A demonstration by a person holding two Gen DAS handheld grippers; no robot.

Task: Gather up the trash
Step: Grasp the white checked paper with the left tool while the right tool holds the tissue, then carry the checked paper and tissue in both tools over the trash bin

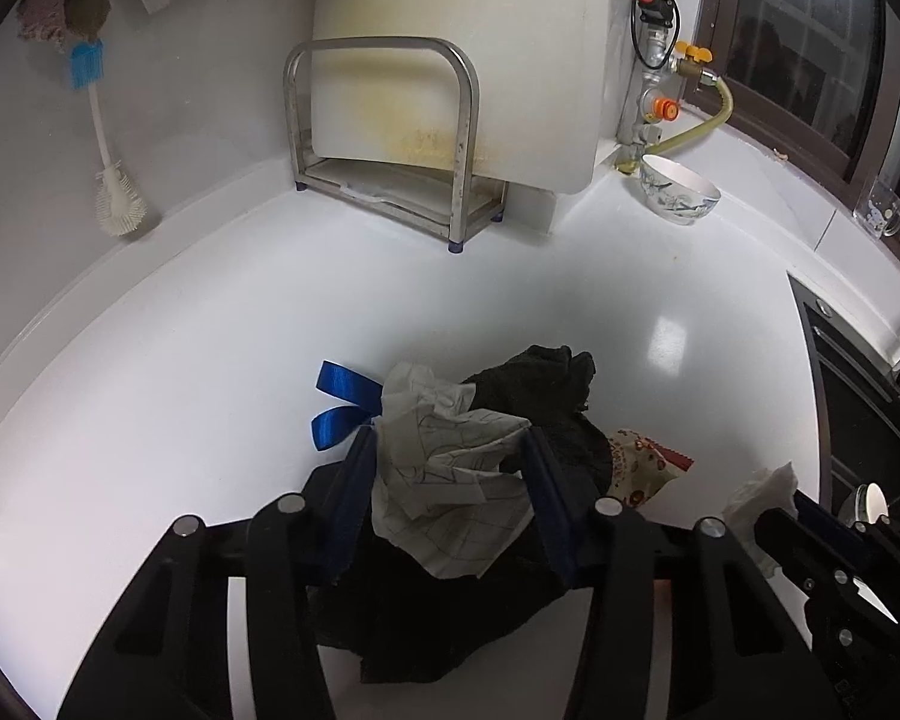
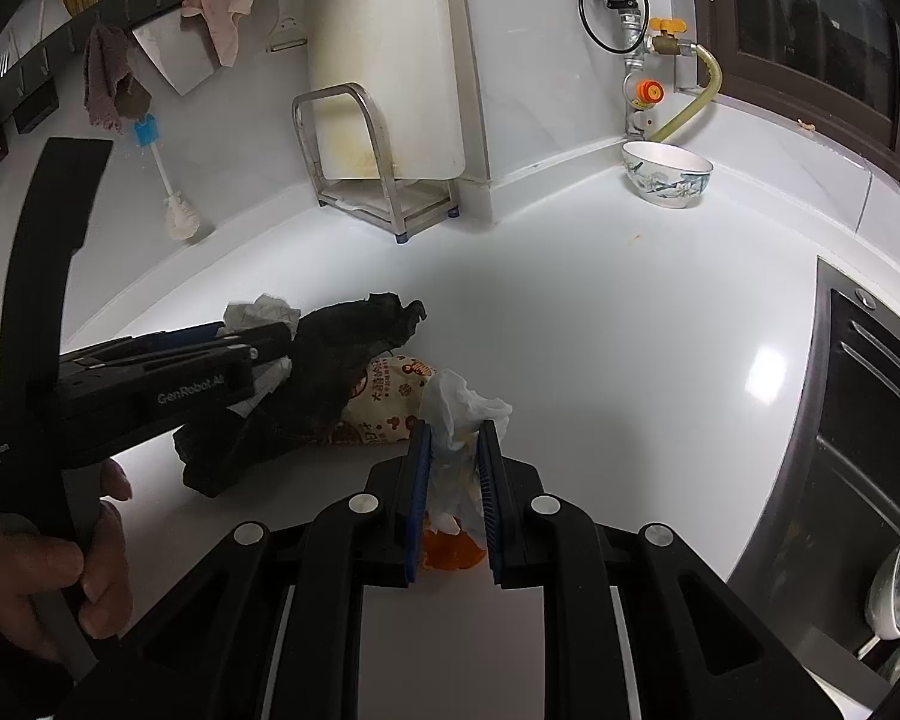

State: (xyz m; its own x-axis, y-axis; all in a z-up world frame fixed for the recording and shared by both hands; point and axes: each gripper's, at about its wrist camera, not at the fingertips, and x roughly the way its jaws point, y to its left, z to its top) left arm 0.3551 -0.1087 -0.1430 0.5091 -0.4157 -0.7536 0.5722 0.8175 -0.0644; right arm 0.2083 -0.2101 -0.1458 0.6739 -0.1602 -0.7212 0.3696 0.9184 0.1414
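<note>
My left gripper (image 1: 447,456) is shut on a crumpled sheet of lined paper (image 1: 444,468), held over a black plastic bag (image 1: 546,396) on the white counter; a blue ribbon (image 1: 342,405) lies just left of it. My right gripper (image 2: 455,456) is shut on a white tissue wad (image 2: 459,414) with something orange (image 2: 450,552) beneath it. A printed snack wrapper (image 2: 390,402) lies between the bag (image 2: 342,354) and the tissue. The left gripper (image 2: 234,348) shows in the right wrist view, and the right gripper's tissue (image 1: 762,492) shows at the left view's right edge.
A steel rack (image 1: 384,138) holds a white cutting board (image 1: 462,60) at the back wall. A patterned bowl (image 1: 678,189) stands in the back right corner near gas pipes (image 1: 660,60). A bottle brush (image 1: 111,150) hangs left. A black cooktop (image 2: 870,408) lies right.
</note>
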